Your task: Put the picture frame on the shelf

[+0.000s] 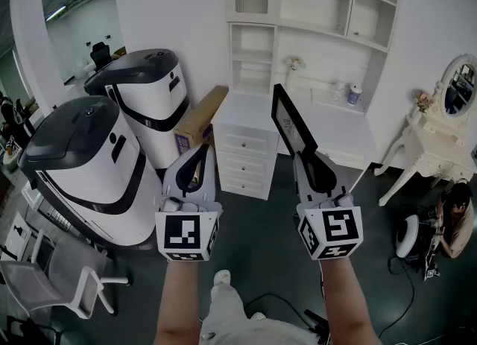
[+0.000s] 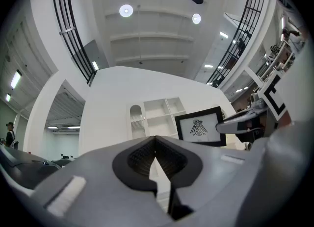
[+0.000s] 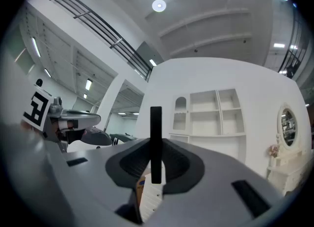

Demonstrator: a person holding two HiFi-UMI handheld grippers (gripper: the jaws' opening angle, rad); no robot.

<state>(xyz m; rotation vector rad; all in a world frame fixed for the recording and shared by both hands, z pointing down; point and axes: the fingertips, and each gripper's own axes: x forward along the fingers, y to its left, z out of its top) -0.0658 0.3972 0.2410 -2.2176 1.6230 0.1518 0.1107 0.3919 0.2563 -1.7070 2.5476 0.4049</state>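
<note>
A black picture frame (image 1: 291, 125) stands edge-on in my right gripper (image 1: 307, 159), whose jaws are shut on its lower part. In the right gripper view the frame (image 3: 156, 142) is a thin black bar between the pads. From the left gripper view its front (image 2: 199, 127) shows a white print with a bird figure. My left gripper (image 1: 200, 159) is held beside it, shut and holding nothing; its pads (image 2: 155, 153) meet. The white shelf unit (image 1: 309, 16) with open compartments rises ahead, above a white desk top (image 1: 335, 131).
A white drawer chest (image 1: 244, 150) stands below the shelves, with a cardboard box (image 1: 200, 121) leaning at its left. Two big white and grey machines (image 1: 93, 161) fill the left. A white dressing table with an oval mirror (image 1: 447, 120) and a crouching person (image 1: 455, 220) are at the right.
</note>
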